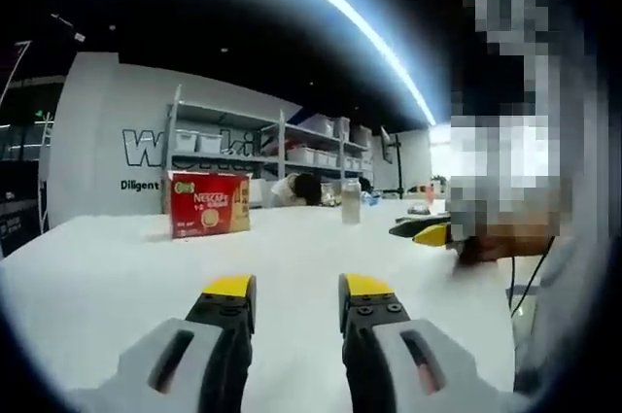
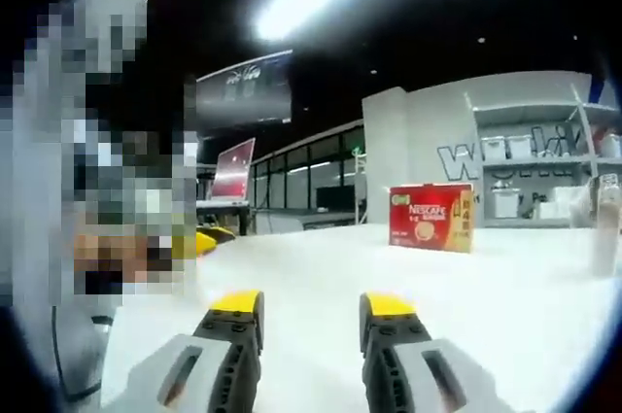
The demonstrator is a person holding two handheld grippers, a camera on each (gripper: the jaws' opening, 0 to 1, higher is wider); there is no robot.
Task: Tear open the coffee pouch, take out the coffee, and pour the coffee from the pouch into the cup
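A red Nescafe coffee box (image 1: 208, 203) stands on the white table (image 1: 292, 248), far ahead and left of my left gripper (image 1: 296, 289), which is open with nothing between its yellow-tipped jaws. A clear glass cup (image 1: 351, 200) stands upright further back, right of the box. In the right gripper view the same red box (image 2: 431, 217) stands ahead to the right, and the cup (image 2: 607, 223) is at the far right edge. My right gripper (image 2: 311, 306) is open and empty, low over the table. The other gripper's yellow tip (image 1: 432, 233) enters from the right.
Shelves with white bins (image 1: 292, 146) line the back wall. A person sits at the table's side (image 1: 544, 238), beside the yellow tip (image 2: 202, 241). A laptop (image 2: 233, 172) stands on a desk behind. The white tabletop (image 2: 321, 267) stretches between the grippers and the box.
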